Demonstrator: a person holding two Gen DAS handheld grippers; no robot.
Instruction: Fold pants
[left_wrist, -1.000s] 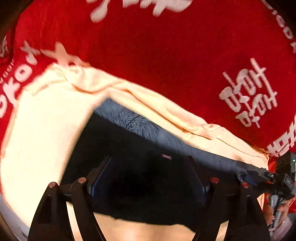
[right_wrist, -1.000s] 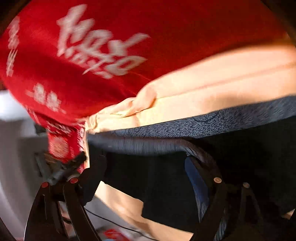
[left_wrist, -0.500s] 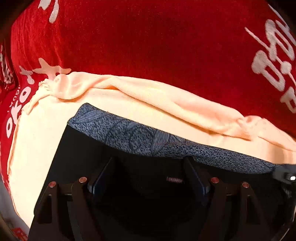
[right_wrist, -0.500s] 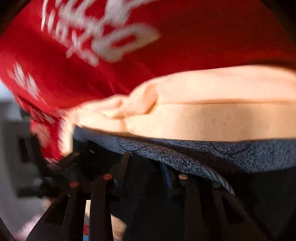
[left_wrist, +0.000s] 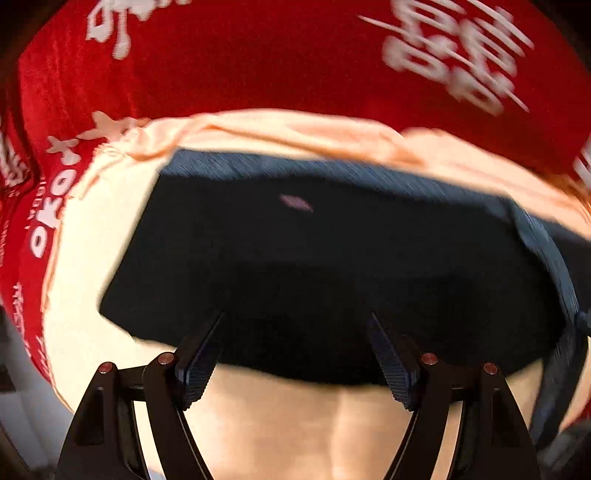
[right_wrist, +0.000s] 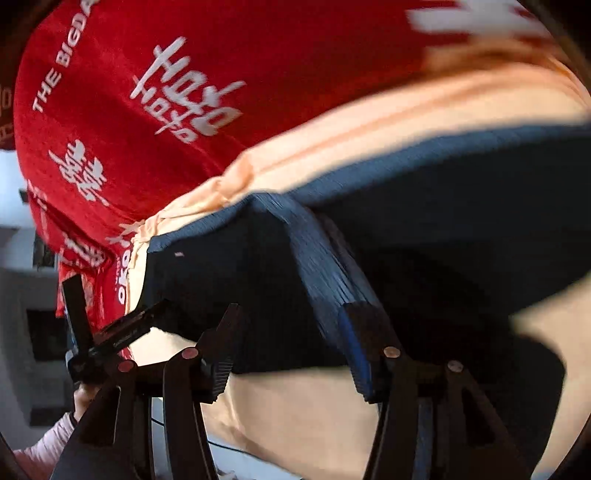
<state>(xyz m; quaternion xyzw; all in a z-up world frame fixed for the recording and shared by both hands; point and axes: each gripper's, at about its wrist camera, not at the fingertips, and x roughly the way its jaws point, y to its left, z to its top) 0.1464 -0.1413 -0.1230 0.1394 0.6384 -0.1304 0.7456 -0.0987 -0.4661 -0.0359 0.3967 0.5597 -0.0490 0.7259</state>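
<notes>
Plainly, the red cloth (left_wrist: 258, 66) and the peach sheet (left_wrist: 92, 258) over it are both loose, so dragging the dark pants (left_wrist: 314, 266) that lie folded on the sheet could bunch everything and spoil the fold. The waistband (right_wrist: 325, 266) curls up at the right and may flop open. Left gripper (left_wrist: 295, 321) is spread wide at the pants' near edge, holding nothing. Right gripper (right_wrist: 291, 317) is equally wide; whether it touches the waistband, I cannot tell.

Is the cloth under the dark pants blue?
No, the cloth right under the pants is pale peach, and it lies on a red blanket with white writing.
</notes>
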